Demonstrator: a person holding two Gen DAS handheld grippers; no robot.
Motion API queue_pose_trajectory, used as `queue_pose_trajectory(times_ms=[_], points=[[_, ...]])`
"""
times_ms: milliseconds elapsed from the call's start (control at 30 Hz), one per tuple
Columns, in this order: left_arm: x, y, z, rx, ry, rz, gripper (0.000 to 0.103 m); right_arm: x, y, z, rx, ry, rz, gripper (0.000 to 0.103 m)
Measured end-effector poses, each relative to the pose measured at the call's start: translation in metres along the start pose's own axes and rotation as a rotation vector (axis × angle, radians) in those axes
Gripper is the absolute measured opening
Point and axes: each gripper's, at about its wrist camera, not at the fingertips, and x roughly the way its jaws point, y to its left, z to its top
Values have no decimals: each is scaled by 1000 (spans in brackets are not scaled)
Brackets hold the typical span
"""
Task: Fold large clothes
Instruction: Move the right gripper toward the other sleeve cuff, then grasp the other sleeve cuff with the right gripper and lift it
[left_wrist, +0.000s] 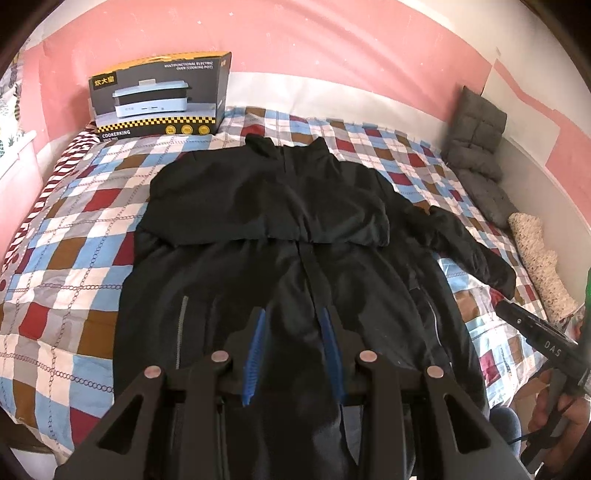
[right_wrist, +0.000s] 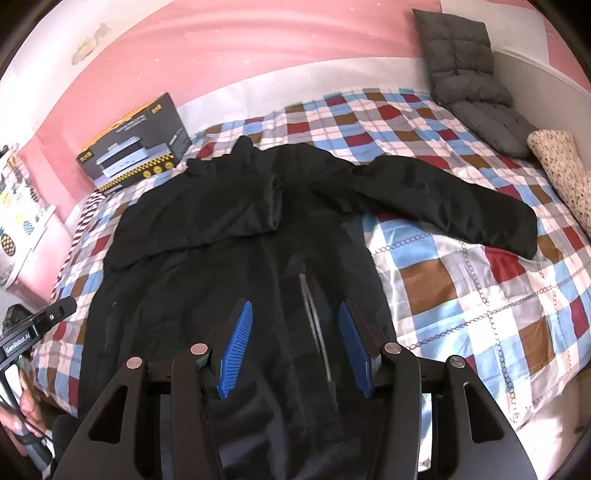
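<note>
Bed with checked red, blue and brown quilt (right_wrist: 461, 295). Black padded zip jacket (right_wrist: 229, 236) flat mid-bed, long axis collar-to-hem toward near edge; left sleeve folded across chest, right sleeve outstretched toward right edge. Right tool (right_wrist: 295, 347) nearer it, spread, empty. Left tool (left_wrist: 293, 350) narrower, gripping nothing.

Both wrist views bright, soft daylight look, source not visible; heavy fisheye bend with black vignette at the corners, pink wall (left_wrist: 332, 44) and bed edges curving. Black jacket (left_wrist: 295, 221) underexposed, folds nearly lost, while the satin checked bedspread (right_wrist: 461, 280) shows white sheen and the pale wall band is washed out. Focus fairly soft overall with compression smear, worst toward the rims; shadows weak and diffuse.
</note>
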Motion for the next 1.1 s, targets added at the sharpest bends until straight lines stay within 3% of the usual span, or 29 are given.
queue_pose_trajectory(times_ms=[200,267,333,633,933,1100], points=[[20,-8,9,36,18,6,33,17,-26,7,61,13,-18,50],[27,-9,13,46,23,5,33,25,-37,12,86,15,-22,60],[36,-10,17,58,25,12,33,34,-50,17,115,18,-25,63],[90,-7,30,73,58,34,33,83,-125,34,286,31,-77,63],[126,-8,39,93,79,40,33,122,-238,34,614,23,-75,64],[138,-6,35,93,104,45,33,128,-283,30,780,-37,-56,64]])
